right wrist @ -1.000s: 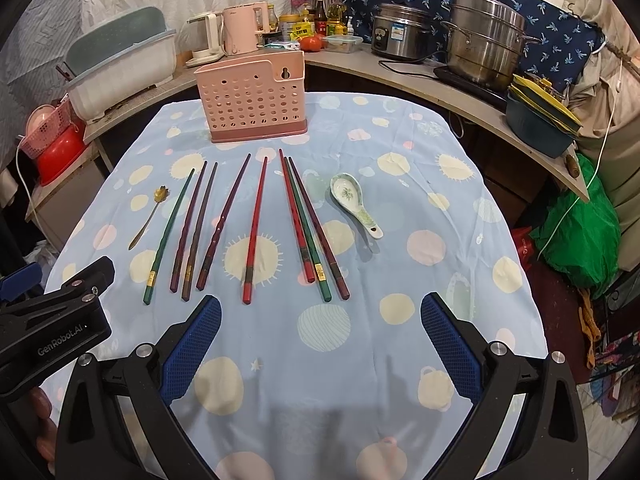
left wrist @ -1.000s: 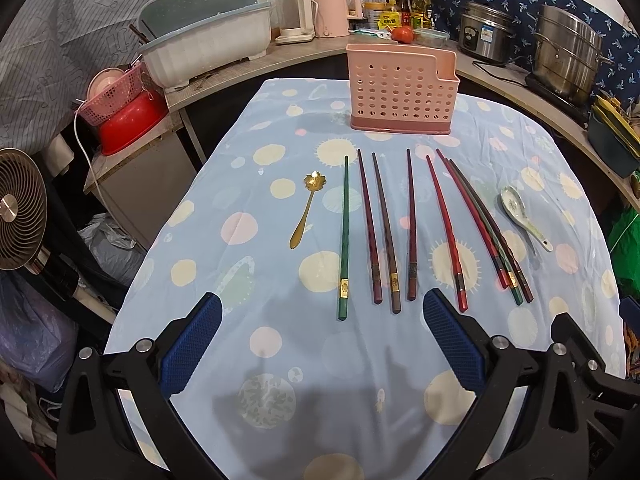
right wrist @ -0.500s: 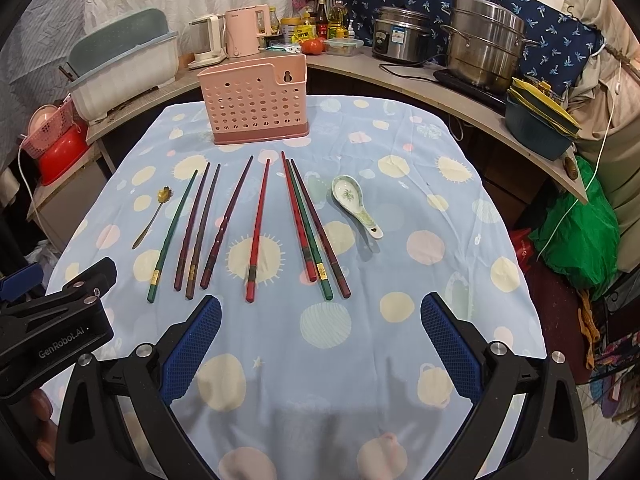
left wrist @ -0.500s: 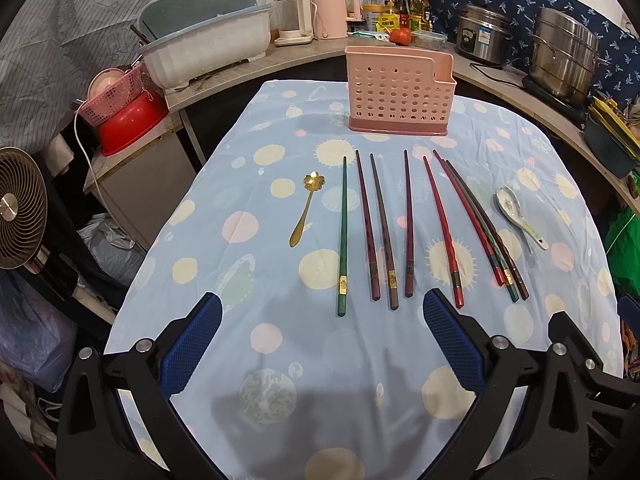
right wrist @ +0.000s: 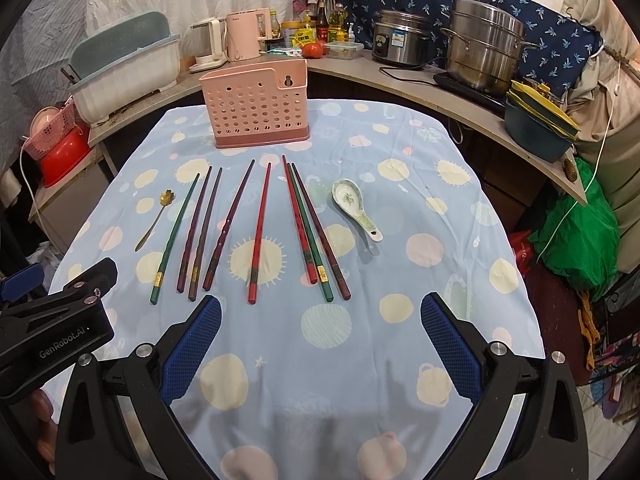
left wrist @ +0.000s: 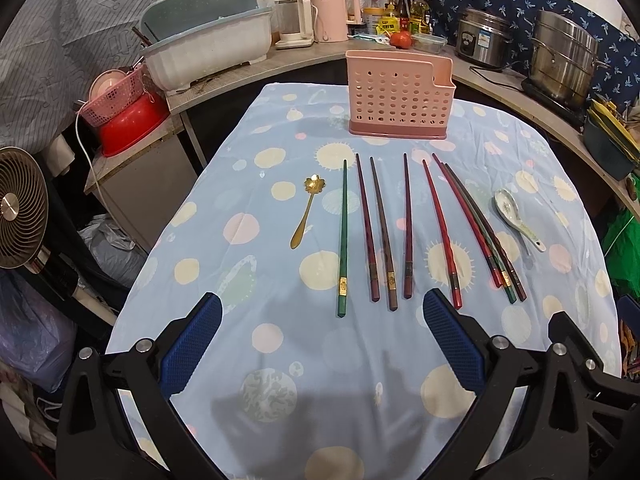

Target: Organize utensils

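Both the left gripper and right gripper hover spread wide and empty, lacquered wooden chopsticks lying mid-frame just ahead, long axes pointing toward the perforated pink plastic utensil holder up top, neither noticeably nearer.

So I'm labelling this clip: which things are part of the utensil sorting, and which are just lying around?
Job:
pink holder
eight chopsticks
gold spoon
ceramic spoon
both open grippers, left and right

Lying about:
kettles
tomato
rice cooker
steel pot
fan
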The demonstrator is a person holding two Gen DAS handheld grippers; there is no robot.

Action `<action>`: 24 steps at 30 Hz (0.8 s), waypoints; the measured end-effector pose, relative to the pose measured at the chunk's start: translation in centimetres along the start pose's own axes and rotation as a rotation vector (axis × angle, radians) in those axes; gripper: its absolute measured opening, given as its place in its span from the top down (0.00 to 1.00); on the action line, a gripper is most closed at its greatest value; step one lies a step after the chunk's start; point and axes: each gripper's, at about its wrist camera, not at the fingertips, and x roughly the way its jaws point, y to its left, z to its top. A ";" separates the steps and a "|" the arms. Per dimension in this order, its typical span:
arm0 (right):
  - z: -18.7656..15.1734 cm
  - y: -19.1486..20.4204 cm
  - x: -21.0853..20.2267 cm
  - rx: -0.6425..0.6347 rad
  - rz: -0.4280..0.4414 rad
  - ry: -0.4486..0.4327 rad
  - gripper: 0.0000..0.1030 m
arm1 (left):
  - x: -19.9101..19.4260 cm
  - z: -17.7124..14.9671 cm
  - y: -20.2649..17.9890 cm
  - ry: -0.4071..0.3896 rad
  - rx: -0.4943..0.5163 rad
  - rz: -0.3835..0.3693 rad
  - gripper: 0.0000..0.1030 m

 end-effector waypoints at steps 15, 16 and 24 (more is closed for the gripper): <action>0.1 0.1 0.1 -0.001 0.002 0.003 0.06 | 0.2 -0.3 0.0 0.000 -0.001 0.000 0.07; 0.1 0.1 0.0 -0.002 0.001 0.002 0.06 | 0.2 -0.3 0.0 0.001 0.000 0.000 0.07; 0.1 0.1 0.1 -0.001 0.003 0.003 0.06 | 0.2 -0.4 0.0 0.000 0.000 0.001 0.07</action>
